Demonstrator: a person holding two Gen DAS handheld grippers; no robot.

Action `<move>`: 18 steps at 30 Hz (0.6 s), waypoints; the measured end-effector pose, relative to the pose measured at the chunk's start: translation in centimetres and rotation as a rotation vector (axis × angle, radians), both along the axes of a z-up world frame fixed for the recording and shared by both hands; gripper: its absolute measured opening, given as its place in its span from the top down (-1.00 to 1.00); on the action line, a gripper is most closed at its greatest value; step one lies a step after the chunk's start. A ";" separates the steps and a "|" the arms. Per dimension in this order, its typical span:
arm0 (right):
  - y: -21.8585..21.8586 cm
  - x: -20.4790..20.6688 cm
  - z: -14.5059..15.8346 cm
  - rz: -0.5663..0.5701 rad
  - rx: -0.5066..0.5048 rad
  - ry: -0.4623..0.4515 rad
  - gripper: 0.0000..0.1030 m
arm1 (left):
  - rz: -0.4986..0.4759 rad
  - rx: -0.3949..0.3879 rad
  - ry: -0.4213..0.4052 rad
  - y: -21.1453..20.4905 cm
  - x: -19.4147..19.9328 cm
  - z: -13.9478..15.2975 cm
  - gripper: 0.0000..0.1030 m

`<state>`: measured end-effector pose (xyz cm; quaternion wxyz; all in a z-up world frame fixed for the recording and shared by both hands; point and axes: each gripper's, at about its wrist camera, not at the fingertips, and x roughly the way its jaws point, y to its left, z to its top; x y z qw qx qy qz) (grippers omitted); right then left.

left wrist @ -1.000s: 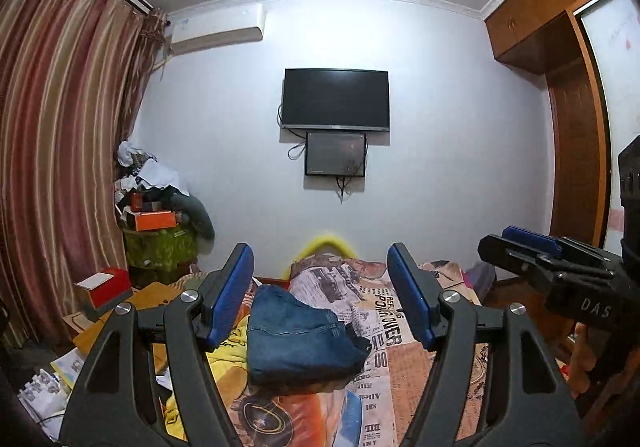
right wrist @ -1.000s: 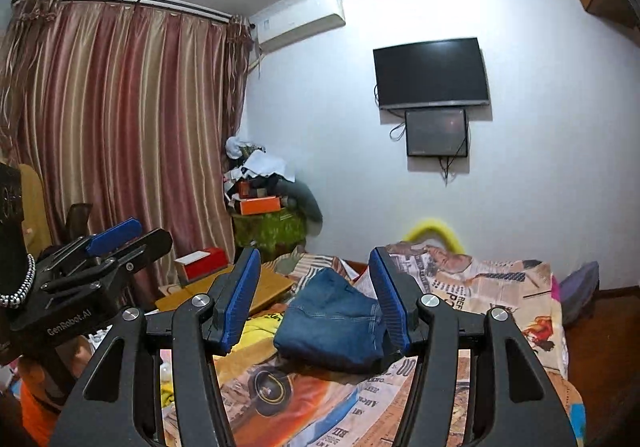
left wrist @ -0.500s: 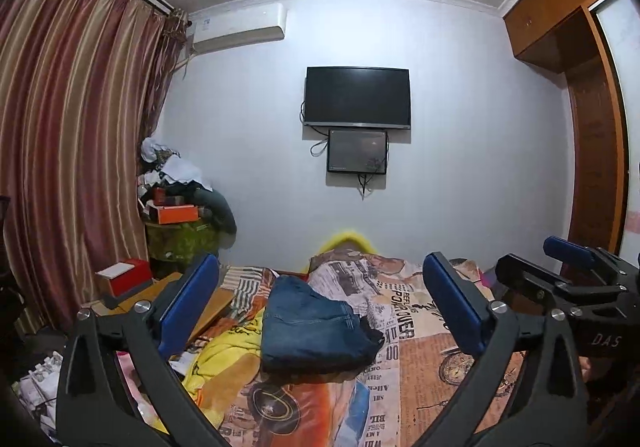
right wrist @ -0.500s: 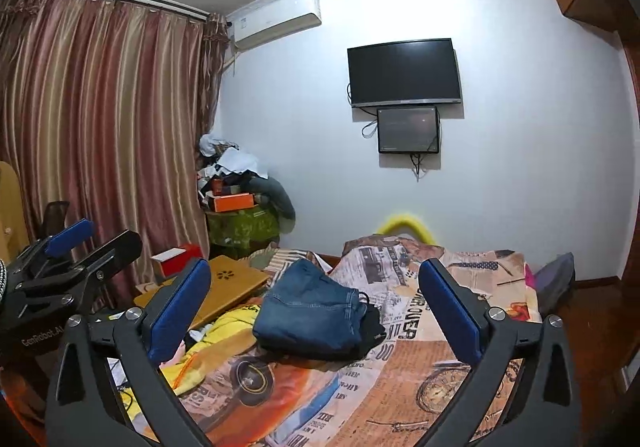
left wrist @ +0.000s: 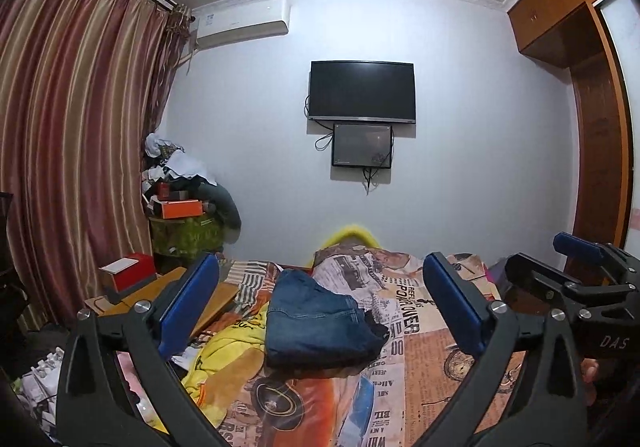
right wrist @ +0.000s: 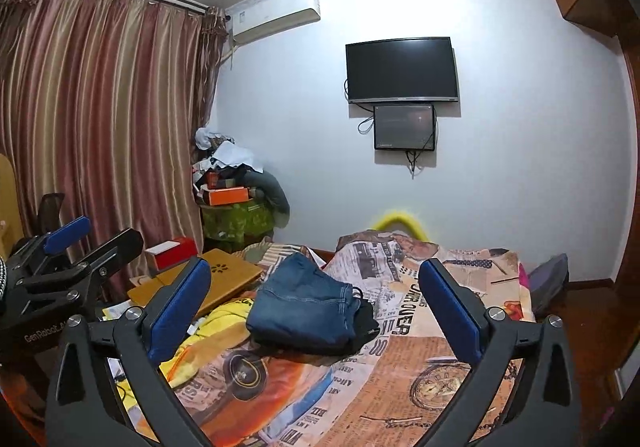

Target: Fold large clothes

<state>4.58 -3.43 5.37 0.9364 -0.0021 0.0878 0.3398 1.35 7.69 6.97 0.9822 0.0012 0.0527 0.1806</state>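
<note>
Folded blue jeans (left wrist: 316, 321) lie on top of a dark garment on the bed with a newspaper-print cover (left wrist: 424, 311); they also show in the right wrist view (right wrist: 306, 305). My left gripper (left wrist: 320, 307) is open and empty, held up in the air well short of the jeans. My right gripper (right wrist: 314, 307) is open and empty too, also back from the jeans. Each gripper shows at the edge of the other's view: the right one (left wrist: 576, 279) and the left one (right wrist: 76, 251).
A yellow garment (left wrist: 224, 355) lies crumpled on the bed left of the jeans. A wooden lap desk (right wrist: 224, 279) and a red box (right wrist: 172, 253) sit further left. A cluttered corner pile (left wrist: 180, 207) stands by the striped curtain. A wardrobe (left wrist: 600, 151) is at the right.
Both grippers have opened wide from a narrower gap. Both have drawn back and risen a little from the bed, so the jeans look smaller and farther.
</note>
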 end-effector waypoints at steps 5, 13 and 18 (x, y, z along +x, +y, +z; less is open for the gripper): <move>-0.1 -0.2 -0.4 -0.008 -0.011 0.007 -1.00 | 0.011 0.000 0.007 -0.1 0.1 -0.3 -0.99; -0.4 -0.2 -0.2 -0.010 -0.012 0.030 -1.00 | 0.010 0.004 0.024 -0.3 0.5 -0.5 -0.99; -0.6 -0.3 -0.1 -0.012 -0.012 0.031 -1.00 | 0.013 0.002 0.030 -0.2 0.6 -0.6 -0.99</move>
